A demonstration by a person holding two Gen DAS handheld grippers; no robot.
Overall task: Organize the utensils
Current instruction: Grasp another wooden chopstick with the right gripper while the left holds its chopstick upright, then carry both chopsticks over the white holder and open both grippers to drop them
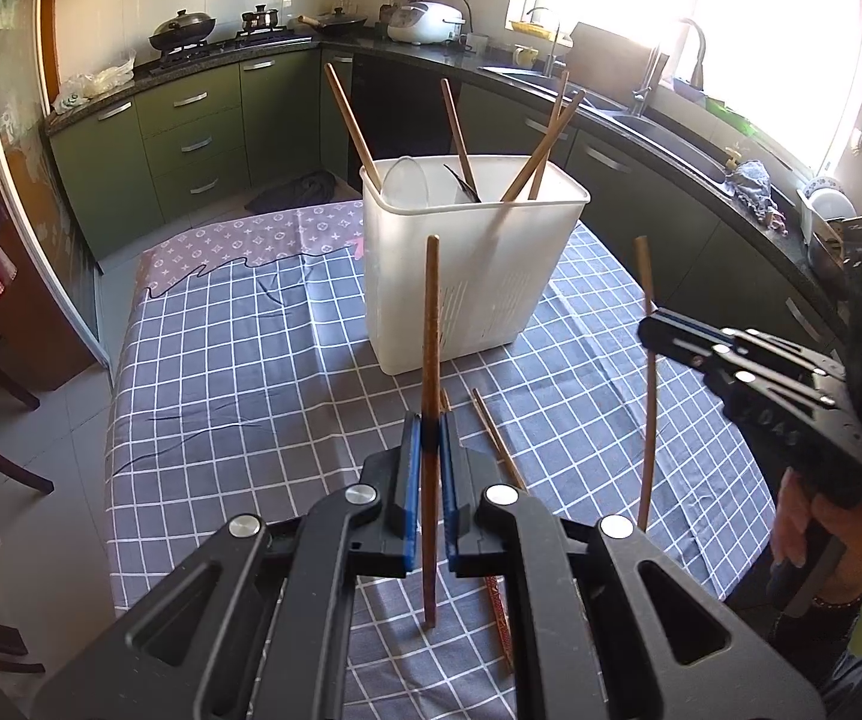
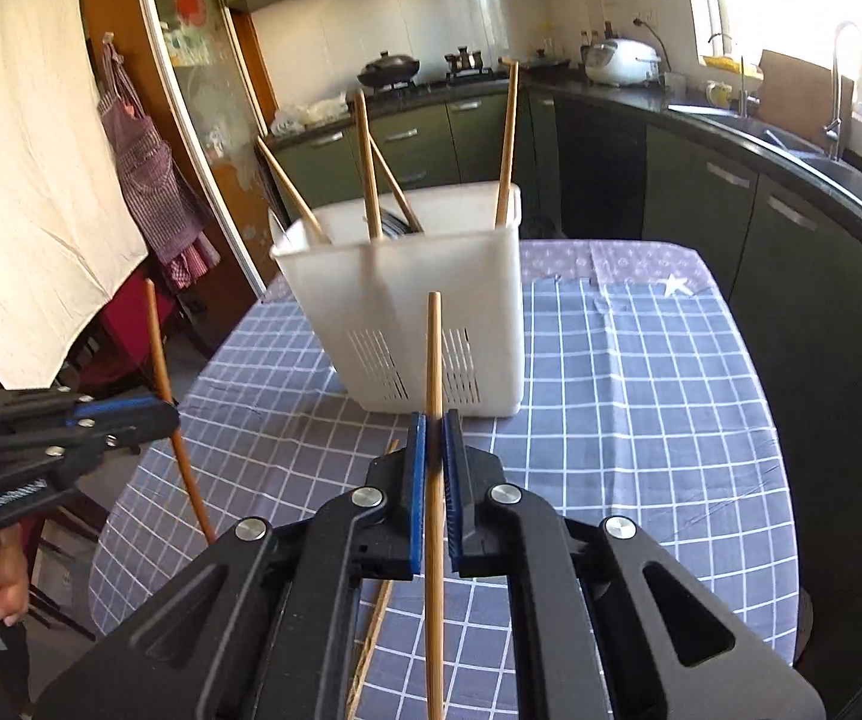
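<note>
Both claws are loaded: the left gripper (image 1: 431,438) is clenched on a dark chopstick (image 1: 431,324) standing upright between its blue pads, and the right gripper (image 2: 434,438) pinches a lighter chopstick (image 2: 434,354) the same way. The white utensil holder (image 1: 466,276) sits just beyond on the checked tablecloth (image 1: 239,348), four chopsticks inside. Two more lie on the cloth below the left claw.

leaning chopsticks (image 1: 460,138) crowd bin (image 1: 478,276) mouth

Utensil holder (image 1: 478,276): white matt plastic, slotted. Chopsticks (image 1: 431,360): smooth wood. Tablecloth (image 1: 239,360): checked woven cloth, matt; gripper pads (image 1: 411,468) blue ribbed.
</note>
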